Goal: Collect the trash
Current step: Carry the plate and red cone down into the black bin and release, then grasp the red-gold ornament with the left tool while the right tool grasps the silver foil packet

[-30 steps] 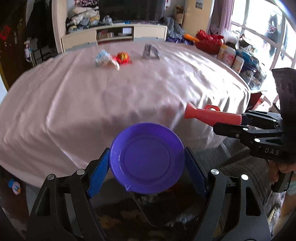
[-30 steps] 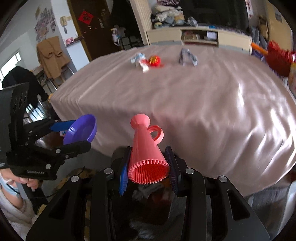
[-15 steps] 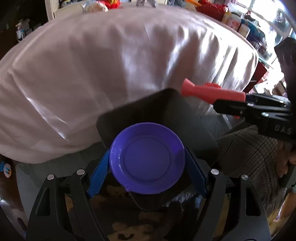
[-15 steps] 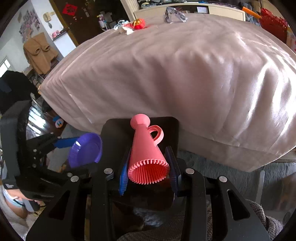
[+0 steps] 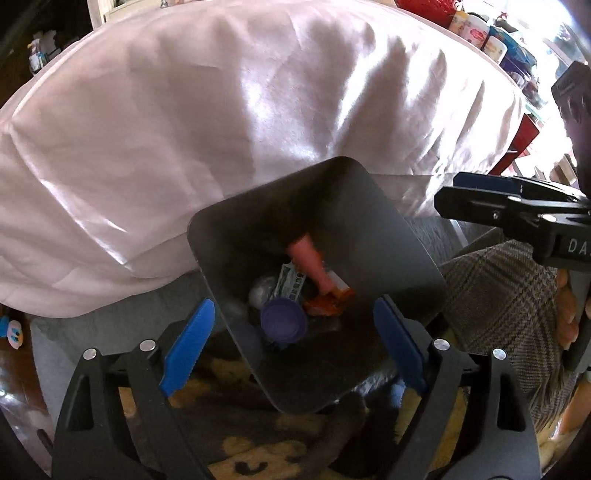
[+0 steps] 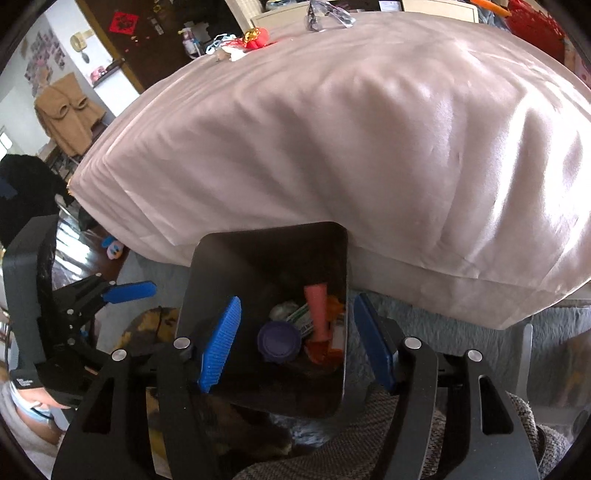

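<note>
A dark square trash bin (image 5: 229, 254) (image 6: 207, 280) stands on the floor below the table's near edge. Inside it lie a purple plate (image 5: 283, 320) (image 6: 279, 340), a pink cone-shaped toy (image 5: 312, 264) (image 6: 318, 310), a green-and-white wrapper (image 5: 290, 282) and orange wrappers (image 5: 327, 304). My left gripper (image 5: 291, 343) is open and empty, directly above the bin. My right gripper (image 6: 295, 339) is open and empty above the bin too; it also shows at the right of the left wrist view (image 5: 480, 195). More trash, a red-and-gold wrapper (image 6: 256, 37) and clear plastic (image 6: 325, 14), lies at the table's far side.
The table under a pink satin cloth (image 5: 229, 110) (image 6: 369, 129) fills the area ahead. Jars and a red basket (image 5: 476, 26) stand at its far right. A small toy (image 6: 112, 247) lies on the floor to the left. My plaid-trousered leg (image 5: 498, 295) is beside the bin.
Both grippers opened over the bin. The purple plate dropped from the left gripper and the pink cone toy from the right; both now lie inside the bin.
</note>
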Available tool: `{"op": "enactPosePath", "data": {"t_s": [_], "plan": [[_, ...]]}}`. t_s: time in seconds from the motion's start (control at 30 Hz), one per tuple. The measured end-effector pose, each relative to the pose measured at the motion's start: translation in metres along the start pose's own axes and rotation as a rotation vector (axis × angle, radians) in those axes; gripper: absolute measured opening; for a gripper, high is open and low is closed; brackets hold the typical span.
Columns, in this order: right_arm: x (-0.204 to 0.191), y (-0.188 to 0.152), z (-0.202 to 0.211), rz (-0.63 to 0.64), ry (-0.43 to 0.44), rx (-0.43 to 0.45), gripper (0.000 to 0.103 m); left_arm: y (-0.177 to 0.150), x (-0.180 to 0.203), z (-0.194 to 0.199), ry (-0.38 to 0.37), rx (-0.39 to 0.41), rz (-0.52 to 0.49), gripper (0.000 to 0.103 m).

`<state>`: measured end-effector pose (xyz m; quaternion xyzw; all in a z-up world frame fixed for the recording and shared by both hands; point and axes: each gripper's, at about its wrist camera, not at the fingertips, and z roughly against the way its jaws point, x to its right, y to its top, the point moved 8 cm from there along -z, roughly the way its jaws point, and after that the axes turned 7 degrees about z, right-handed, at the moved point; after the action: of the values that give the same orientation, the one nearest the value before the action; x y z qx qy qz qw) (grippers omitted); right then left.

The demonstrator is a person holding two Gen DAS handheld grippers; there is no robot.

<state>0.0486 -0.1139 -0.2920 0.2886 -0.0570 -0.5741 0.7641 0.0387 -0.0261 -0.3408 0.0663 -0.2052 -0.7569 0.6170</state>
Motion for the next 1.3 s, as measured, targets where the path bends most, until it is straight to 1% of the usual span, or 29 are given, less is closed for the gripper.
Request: {"op": "enactPosePath", "data": {"t_s": [0.27,0.43,0.53,0.63,0.83,0.87,0.97,1.13,1.17,1.3], "plan": [[0.001,0.001,-0.001,-0.004,-0.006,-0.005,0.065,0.008,-0.002,0.011,0.005,0.024,-0.001,0.087],[0.000,0.003,-0.001,-0.002,0.001,-0.001,0.066,0.014,-0.004,0.024,0.006,0.058,-0.005,0.089],[-0.002,0.008,0.007,-0.002,0.008,0.022,0.065,0.021,-0.008,0.033,0.008,0.080,-0.005,0.090],[-0.004,0.022,0.021,0.005,0.009,0.062,0.066,0.029,-0.013,0.042,0.004,0.103,0.002,0.090],[0.003,0.072,0.053,0.053,-0.055,0.154,0.065,0.063,-0.029,0.072,0.007,0.186,0.017,0.090],[0.006,0.084,0.058,0.059,-0.069,0.170,0.066,0.067,-0.031,0.076,0.009,0.196,0.019,0.090],[0.013,0.114,0.065,0.066,-0.096,0.205,0.065,0.089,-0.041,0.089,0.017,0.235,0.023,0.090],[0.021,0.158,0.058,0.063,-0.119,0.229,0.065,0.127,-0.056,0.099,0.028,0.282,0.033,0.090],[0.022,0.170,0.053,0.064,-0.127,0.230,0.066,0.133,-0.058,0.101,0.024,0.290,0.038,0.090],[0.025,0.197,0.036,0.060,-0.147,0.234,0.065,0.159,-0.063,0.102,0.018,0.313,0.052,0.090]]}}
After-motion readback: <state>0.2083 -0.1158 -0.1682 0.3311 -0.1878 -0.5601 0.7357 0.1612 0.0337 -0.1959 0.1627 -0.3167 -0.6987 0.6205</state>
